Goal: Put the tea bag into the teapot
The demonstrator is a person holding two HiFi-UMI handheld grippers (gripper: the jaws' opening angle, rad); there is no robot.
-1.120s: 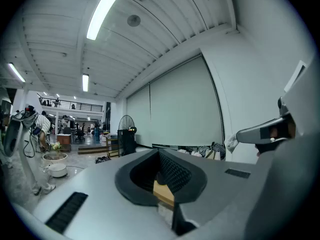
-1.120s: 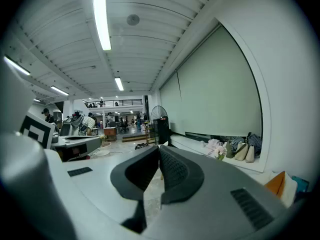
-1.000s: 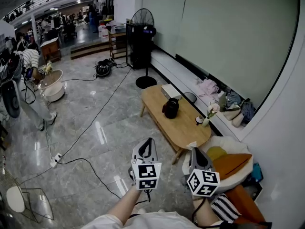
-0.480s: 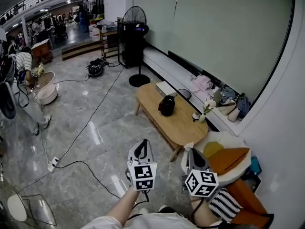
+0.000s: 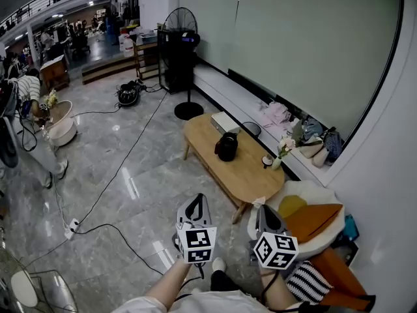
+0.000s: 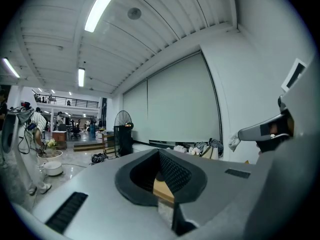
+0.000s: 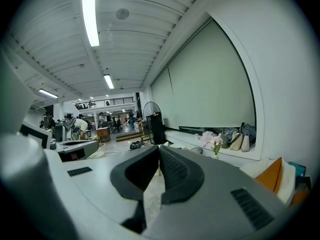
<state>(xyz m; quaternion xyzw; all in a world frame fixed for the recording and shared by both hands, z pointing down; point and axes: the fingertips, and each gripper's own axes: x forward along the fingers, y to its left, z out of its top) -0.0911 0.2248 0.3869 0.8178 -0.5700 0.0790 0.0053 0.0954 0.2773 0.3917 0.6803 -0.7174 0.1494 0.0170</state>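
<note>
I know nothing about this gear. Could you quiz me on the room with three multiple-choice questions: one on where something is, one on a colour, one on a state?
1. Where does the round black teapot stand?
A. on the floor
B. on the oval wooden low table
C. on a chair

2. What colour is the tall pedestal fan?
A. white
B. black
C. red

3. How do the left gripper's jaws stand?
A. wide apart
B. together, nothing between them
C. clamped on a cup

Answers:
1. B, the teapot sits mid-table.
2. B, its cage and stand are dark.
3. B, the pads meet in the left gripper view.
</note>
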